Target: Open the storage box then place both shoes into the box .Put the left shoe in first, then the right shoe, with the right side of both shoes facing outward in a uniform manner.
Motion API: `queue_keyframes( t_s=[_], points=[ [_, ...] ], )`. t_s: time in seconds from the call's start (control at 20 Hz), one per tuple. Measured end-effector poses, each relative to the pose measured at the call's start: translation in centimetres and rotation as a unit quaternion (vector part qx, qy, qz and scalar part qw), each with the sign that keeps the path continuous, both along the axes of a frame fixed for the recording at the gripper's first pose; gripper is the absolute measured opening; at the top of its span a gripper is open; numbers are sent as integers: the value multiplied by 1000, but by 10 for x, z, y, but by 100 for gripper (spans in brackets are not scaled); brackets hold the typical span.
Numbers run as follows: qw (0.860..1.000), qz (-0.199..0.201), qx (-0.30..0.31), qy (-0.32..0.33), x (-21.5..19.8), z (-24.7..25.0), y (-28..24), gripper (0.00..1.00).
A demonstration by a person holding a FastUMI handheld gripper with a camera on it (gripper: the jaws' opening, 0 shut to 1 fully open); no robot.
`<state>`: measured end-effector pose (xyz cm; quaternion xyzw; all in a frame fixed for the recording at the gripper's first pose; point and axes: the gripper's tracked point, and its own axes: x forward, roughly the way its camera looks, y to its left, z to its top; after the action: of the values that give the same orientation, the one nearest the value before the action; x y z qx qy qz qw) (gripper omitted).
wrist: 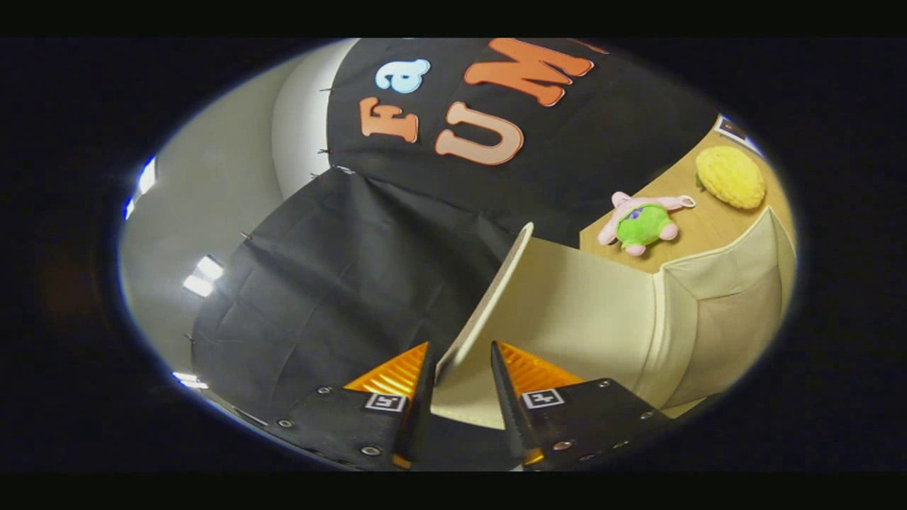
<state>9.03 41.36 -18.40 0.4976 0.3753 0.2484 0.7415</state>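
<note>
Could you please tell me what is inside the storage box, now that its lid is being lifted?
The gripper holds the lid raised between its fingers. Past the lid only the storage box cream fabric walls show; the box floor is hidden, so its contents cannot be told.

No readable text or numbers; only small square coded markers on the tongs (pixel 462 368).

My gripper (pixel 462 372) is tilted, its two fingers (pixel 424 397) partly closed with the box lid (pixel 496 290) edge between them, seemingly pinched.
</note>
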Motion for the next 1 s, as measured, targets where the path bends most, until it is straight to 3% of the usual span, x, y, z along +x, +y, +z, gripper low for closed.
queue_keyframes(
  t_s=[0.05,0.15,0.35,0.65,1.0],
  points=[
    [1000,9,-11,-5,-4,-3,3,52],
    [999,11,-35,-18,-6,-8,-5,77],
    [988,-14,-147,-47,-10,-23,-59,95],
    [944,-36,-326,-35,-37,-73,-182,97],
    [913,-55,-401,42,-75,-134,-298,98]
  ],
)
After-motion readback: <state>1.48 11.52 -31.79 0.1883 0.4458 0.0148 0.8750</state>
